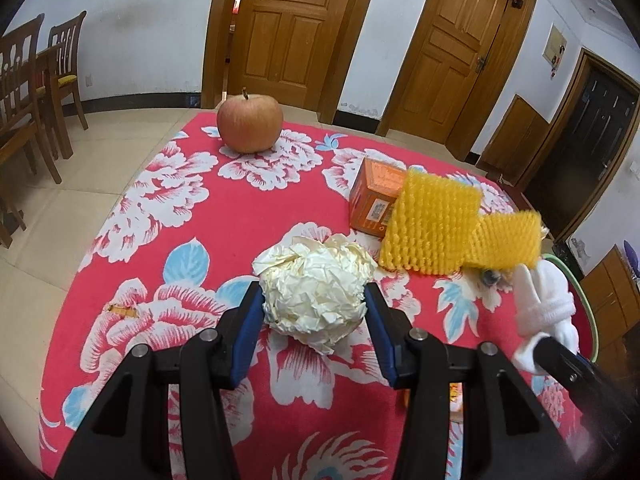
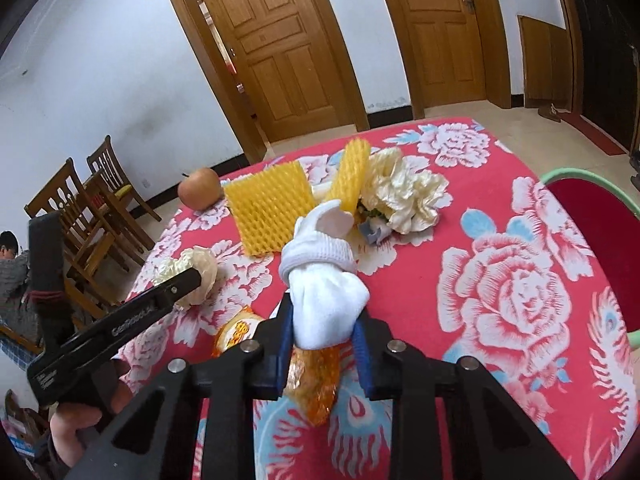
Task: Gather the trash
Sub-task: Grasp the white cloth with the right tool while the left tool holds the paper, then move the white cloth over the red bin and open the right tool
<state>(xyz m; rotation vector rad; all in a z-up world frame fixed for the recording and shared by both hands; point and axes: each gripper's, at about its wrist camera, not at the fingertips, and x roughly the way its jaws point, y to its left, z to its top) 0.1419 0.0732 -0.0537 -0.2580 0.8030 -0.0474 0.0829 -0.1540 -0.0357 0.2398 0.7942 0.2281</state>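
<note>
The bench [image 1: 248,216], under a red cloth with large white flowers, carries an apple [image 1: 250,123] at its far edge, an orange box [image 1: 374,200] with a yellow foam net [image 1: 430,228] leaning on it, and a second crumpled paper wad [image 2: 404,196] farther along. The left tongs [image 1: 314,306] are clamped on a crumpled ball of cream paper [image 1: 314,292], pads pressing both its sides just above the cloth. The right tongs [image 2: 322,330], narrow, pinch a rolled white sock [image 2: 324,280] held over an orange wrapper [image 2: 316,384].
</note>
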